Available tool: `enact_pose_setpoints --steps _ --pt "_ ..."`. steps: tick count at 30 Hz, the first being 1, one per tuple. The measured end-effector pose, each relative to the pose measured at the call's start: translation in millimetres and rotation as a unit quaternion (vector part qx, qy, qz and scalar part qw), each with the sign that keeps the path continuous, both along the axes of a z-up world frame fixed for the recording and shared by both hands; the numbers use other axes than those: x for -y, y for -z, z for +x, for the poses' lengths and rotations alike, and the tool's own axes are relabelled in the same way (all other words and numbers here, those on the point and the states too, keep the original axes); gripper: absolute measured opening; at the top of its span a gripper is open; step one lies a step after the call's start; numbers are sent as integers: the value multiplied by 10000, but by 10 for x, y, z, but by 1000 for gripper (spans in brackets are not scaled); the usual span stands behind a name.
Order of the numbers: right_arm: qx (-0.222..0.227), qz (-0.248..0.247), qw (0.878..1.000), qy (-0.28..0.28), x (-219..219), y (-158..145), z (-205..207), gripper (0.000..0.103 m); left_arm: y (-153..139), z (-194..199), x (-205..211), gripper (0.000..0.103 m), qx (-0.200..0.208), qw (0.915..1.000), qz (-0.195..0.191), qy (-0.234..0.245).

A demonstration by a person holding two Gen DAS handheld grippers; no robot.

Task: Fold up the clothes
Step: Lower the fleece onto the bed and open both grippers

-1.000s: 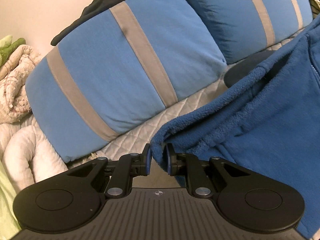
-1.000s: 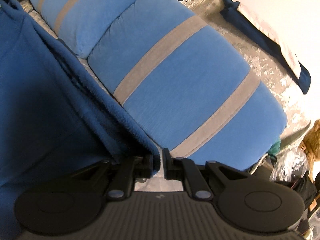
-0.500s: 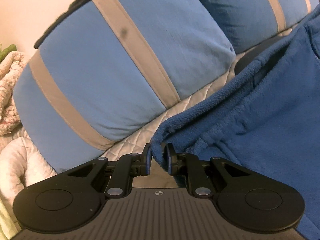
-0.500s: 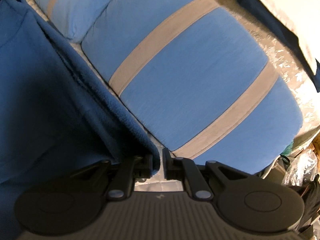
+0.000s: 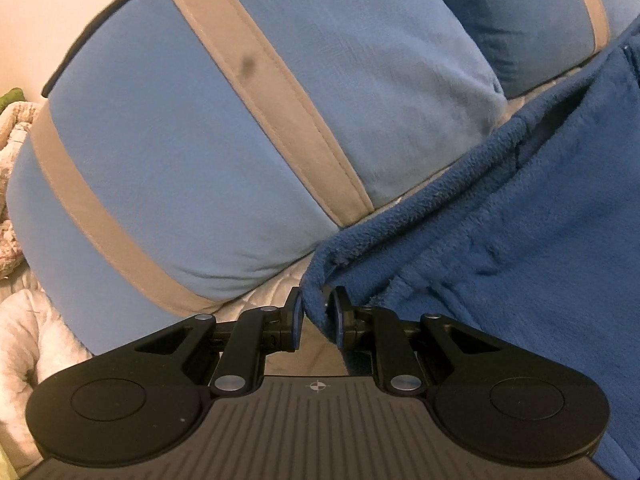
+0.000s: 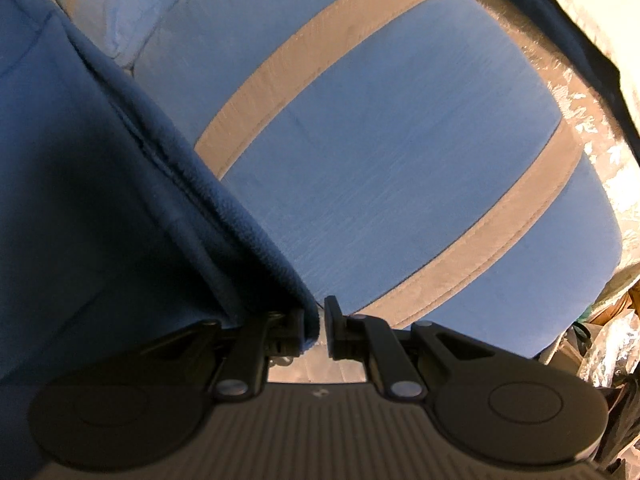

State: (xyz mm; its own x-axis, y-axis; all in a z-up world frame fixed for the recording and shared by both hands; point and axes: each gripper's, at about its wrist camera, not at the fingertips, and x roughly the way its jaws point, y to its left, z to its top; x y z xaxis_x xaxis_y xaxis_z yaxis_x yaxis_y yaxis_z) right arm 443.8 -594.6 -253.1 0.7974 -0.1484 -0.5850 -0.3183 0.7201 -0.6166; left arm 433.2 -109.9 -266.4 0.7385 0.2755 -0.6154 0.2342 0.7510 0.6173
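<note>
A quilted bed [image 5: 276, 292] carries blue pillows with grey stripes [image 5: 224, 128] at the far side. The left claw [image 5: 316, 318] is clenched on a corner of the dark blue fleece garment [image 5: 520, 248]; the right claw [image 6: 318, 328] grips its other edge. No writing is readable.
</note>
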Motion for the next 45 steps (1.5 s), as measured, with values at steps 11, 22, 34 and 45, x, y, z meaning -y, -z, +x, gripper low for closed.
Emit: enact_pose_setpoints --steps 11,22,34,45 --pt "-264 58 9994 194 -4 134 186 41 75 -3 -49 48 155 9998 4 -154" --pt "-761 2251 9694 619 382 -355 181 103 -295 -50 -399 73 418 9750 -1972 -939" --pt "-1209 2605 9576 -236 220 -828 -211 103 -712 -374 -314 77 -169 9424 -3296 -547" --pt "-1899 3444 9097 -1330 -208 -1037 -275 103 -458 -324 203 77 -1212 9318 -3408 -291"
